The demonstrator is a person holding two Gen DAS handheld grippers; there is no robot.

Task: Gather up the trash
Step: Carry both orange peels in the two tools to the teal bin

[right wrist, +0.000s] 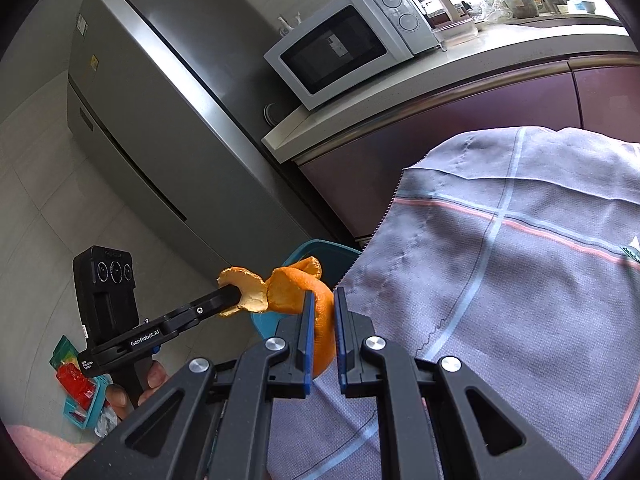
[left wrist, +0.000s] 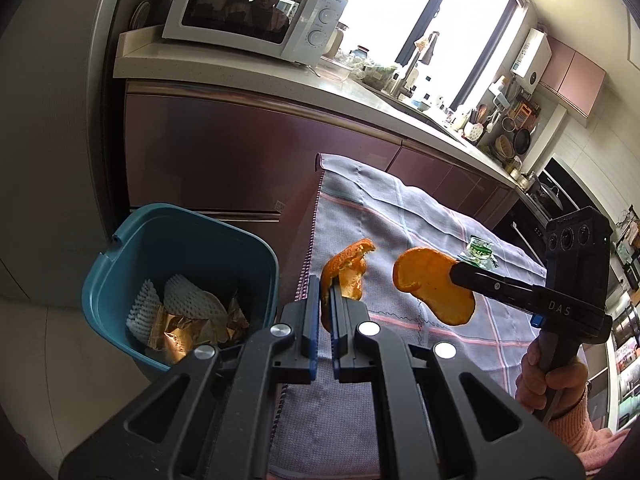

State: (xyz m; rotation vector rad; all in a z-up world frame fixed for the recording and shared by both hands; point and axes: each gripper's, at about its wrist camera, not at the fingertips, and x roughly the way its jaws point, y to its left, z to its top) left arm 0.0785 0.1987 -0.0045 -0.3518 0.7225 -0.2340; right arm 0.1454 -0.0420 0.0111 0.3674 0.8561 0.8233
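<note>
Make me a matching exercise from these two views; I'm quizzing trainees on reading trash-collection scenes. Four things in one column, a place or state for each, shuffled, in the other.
Things:
1. curled orange peel
2. flat orange peel
3. green wrapper
4. white foam net

Places or states:
A. lying on the grey cloth
B. inside the teal bin
C. pinched in the left gripper
D. pinched in the right gripper

Pairs: 1-C, 2-D, 3-A, 4-B

Blown-out window [left wrist: 400, 8] glare, fisheye-warped edges
</note>
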